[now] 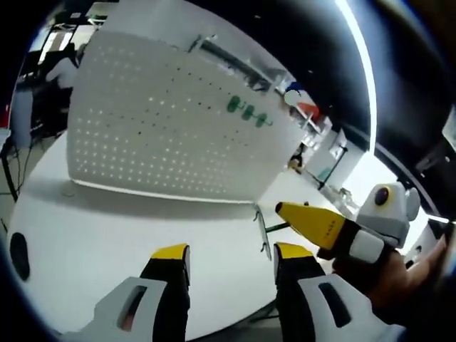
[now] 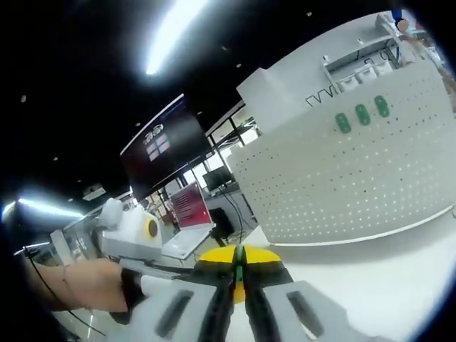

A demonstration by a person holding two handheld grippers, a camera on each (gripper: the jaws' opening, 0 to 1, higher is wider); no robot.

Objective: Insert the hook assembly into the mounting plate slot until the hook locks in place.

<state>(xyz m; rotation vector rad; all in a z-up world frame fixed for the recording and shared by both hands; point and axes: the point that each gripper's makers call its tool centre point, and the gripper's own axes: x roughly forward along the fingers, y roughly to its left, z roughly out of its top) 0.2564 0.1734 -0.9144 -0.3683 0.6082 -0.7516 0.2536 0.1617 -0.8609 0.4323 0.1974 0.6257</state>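
My right claw (image 2: 239,274) is shut, yellow tips pressed together w/ a thin green sliver (image 2: 239,267) between them; I take that for part of the hook assy but can't confirm. My left claw (image 1: 231,265) is open, nothing between the jaws, hovering over the white table (image 1: 107,228). In the left gripper view the right claw comes in from the right, near a thin metal rod (image 1: 262,226) standing on the table. Beyond stands the white pegboard (image 1: 164,135), i.e. the mounting plate, w/ three green pieces (image 1: 248,112) already on it near one edge. I judge both claws are well apart from the board. Best approach: square the right claw to the board, pick a slot, go in slow, left claw ready to steady the board.
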